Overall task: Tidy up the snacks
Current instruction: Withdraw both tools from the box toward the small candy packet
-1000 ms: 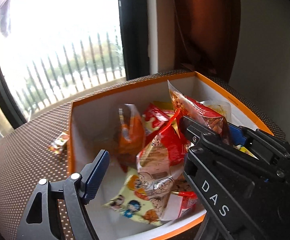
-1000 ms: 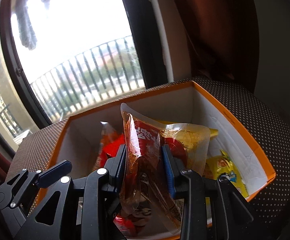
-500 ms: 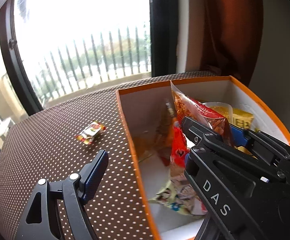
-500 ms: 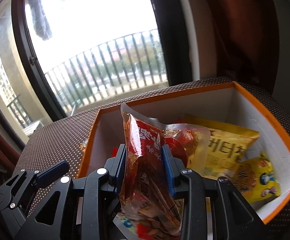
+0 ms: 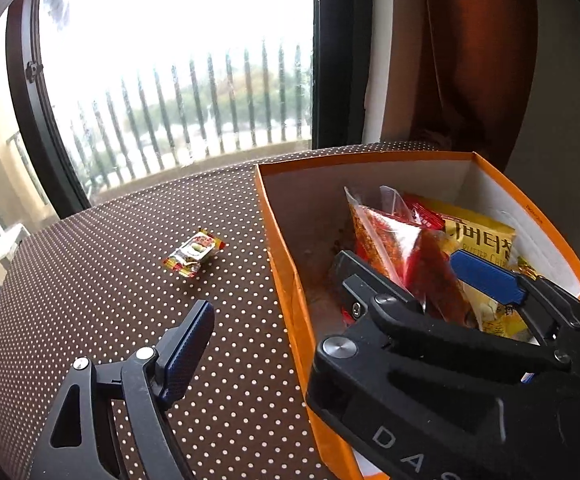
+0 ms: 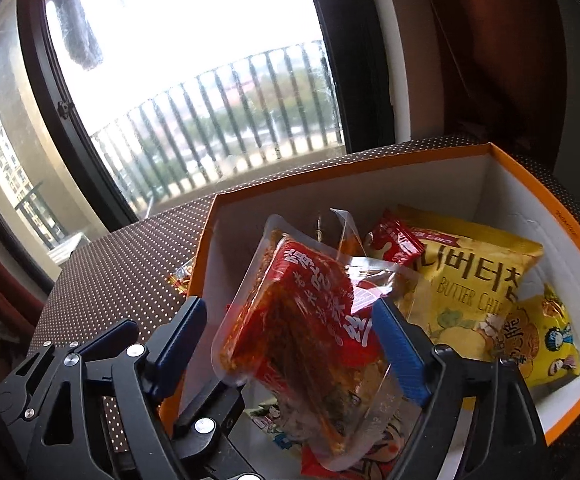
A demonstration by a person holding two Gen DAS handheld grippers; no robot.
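Black angular gripper (image 6: 290, 332) frames, blue-padded jaws, silver screws, white "DAS" lettering.

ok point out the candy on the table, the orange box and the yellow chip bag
candy (image 5: 194, 253), left wrist view, wrapper middle
orange box (image 5: 286, 280), left wrist view, left wall
yellow chip bag (image 6: 474, 280), right wrist view, printed front

Red clear-edged snack pouch (image 6: 306, 320) stands tilted inside the orange box (image 6: 530, 176) among yellow bags (image 6: 474, 276).

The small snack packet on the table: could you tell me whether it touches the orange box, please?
Apart. The left wrist view shows bare dotted tablecloth between the small snack packet and the orange box.
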